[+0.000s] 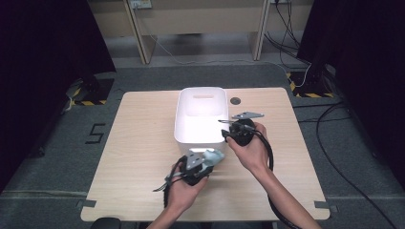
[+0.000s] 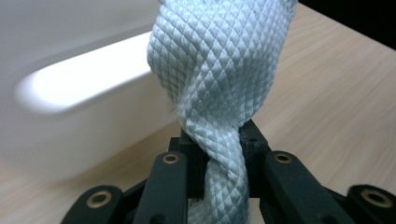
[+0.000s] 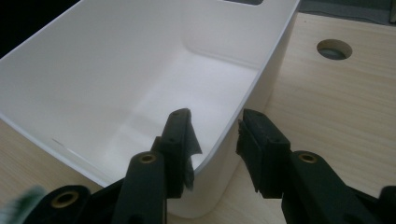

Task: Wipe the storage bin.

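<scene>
- The left tongs [image 1: 206,160] were clamped on a pale blue-white quilted cloth [image 2: 219,84]; in the left gripper view the cloth ran twisted between the pads and bunched out above them.
- From the high view, the cloth sat in the air just in front of the near wall of the white bin [image 1: 177,125], not yet over its rim.
- The bin stood mid-bench [image 1: 138,143], and what could be seen of its inside looked empty.
- The right tongs [image 3: 215,135] stood open astride the bin's near right corner, one pad inside the wall and one outside, not pressing on it. No earlier picture was there to compare.
- The step in hand looked like carrying the cloth to the bin, with the right hand placed to steady the bin.
- The next move would call for lifting the cloth clear of the rim, bringing it over the opening, then letting go so it dropped inside.
- The right tongs might need to close on the wall first, lest the light bin slide.
</scene>
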`<state>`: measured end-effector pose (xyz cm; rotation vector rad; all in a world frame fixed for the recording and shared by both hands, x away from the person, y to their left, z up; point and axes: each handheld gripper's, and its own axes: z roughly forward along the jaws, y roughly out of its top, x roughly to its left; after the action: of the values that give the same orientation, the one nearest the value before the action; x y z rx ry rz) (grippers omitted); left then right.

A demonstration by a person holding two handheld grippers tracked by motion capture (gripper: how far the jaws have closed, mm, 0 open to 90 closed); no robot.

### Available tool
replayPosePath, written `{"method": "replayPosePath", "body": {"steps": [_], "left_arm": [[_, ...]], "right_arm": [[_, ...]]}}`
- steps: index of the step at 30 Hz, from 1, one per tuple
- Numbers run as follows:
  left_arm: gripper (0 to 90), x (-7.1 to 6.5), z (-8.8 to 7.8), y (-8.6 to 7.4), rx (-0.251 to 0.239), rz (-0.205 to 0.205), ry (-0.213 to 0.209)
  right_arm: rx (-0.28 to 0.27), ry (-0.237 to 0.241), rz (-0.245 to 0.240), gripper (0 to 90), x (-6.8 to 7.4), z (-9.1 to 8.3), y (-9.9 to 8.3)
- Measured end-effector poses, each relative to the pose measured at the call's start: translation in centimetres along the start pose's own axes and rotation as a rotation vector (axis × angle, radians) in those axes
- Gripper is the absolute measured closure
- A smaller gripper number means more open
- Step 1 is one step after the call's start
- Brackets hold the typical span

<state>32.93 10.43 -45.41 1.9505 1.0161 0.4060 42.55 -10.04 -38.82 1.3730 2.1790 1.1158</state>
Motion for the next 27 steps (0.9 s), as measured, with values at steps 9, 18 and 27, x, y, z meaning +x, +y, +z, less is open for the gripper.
{"method": "replayPosePath", "body": {"steps": [9,18,27], "left_arm": [[76.3,7.0,-8.1,-3.3,-0.046,-0.105,0.154],[75.9,11.8,-8.7,-2.7,-0.052,-0.151,0.238],[75.8,14.4,-8.2,-1.4,-0.05,-0.161,0.294]], "right_arm": [[0.045,-0.025,0.006,65.8,0.2,0.6,0.9],[0.101,-0.022,-0.029,74.3,-0.2,0.6,1.6],[0.163,0.04,-0.141,74.1,-1.3,-1.2,1.6]]}}
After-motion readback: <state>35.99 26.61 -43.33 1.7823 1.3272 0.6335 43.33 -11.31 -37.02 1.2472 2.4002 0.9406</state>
